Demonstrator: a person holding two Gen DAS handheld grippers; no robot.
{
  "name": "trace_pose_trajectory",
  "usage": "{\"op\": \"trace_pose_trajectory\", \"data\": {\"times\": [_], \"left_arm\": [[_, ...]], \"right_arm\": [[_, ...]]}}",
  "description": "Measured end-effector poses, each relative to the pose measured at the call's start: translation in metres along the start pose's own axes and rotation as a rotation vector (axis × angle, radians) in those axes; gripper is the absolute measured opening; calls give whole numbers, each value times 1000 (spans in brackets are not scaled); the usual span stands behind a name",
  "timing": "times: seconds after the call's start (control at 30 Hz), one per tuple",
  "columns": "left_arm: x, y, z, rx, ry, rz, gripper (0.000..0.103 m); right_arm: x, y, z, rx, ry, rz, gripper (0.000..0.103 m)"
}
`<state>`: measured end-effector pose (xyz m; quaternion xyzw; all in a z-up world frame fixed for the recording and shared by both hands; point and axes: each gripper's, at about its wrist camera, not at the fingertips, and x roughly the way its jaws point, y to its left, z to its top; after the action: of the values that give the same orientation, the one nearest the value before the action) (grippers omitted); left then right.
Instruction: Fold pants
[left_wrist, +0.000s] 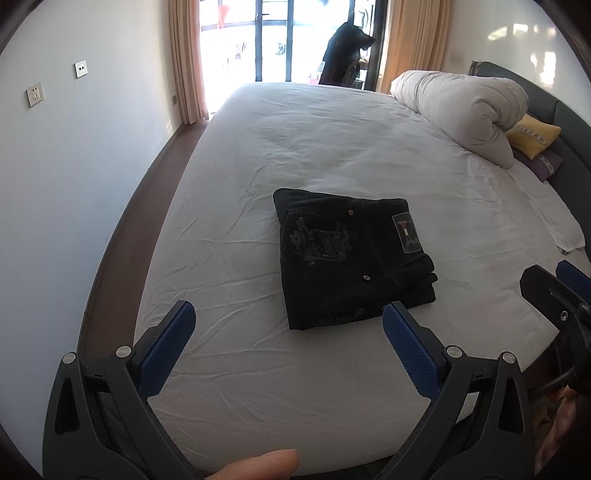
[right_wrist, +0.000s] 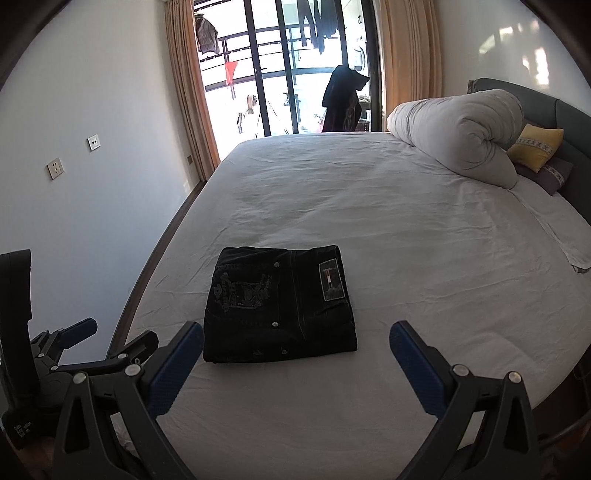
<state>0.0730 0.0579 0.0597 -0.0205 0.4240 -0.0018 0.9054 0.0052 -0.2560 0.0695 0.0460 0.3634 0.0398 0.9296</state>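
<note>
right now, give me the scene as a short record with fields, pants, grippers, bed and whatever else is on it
pants: black pants folded into a compact rectangle, back pocket and patch facing up
surface: white bed sheet, wrinkled
left gripper: open, empty, short of the pants
right gripper: open, empty, short of the pants
bedding: rolled white duvet near the headboard
pillow: yellow pillow behind the duvet

No lettering reads clearly. The folded black pants (right_wrist: 280, 306) carry a pale embroidered crest (right_wrist: 240, 290) on the back pocket, its script too blurred to make out. Right of that crest, at the waistband, sits a grey patch (right_wrist: 331, 278) with a red-and-white stripe, its wording too small. The left gripper's (right_wrist: 48, 354) body bears tiny white print, unreadable.
</note>
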Motion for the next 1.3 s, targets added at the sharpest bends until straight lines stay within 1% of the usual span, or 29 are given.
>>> {"op": "trace_pose_trajectory", "data": {"times": [0.97,1.2,1.3], "left_arm": [[4,-1,-4,-2,13,3,103],[5,1,-5,-2,18,18,103],[5,3,-6,-4,17,6,103]], "right_arm": [[5,-6,-4,-4,17,4,103],[5,-6,-4,-3,18,4,103],[6,-7,-6,-2,20,6,103]]}}
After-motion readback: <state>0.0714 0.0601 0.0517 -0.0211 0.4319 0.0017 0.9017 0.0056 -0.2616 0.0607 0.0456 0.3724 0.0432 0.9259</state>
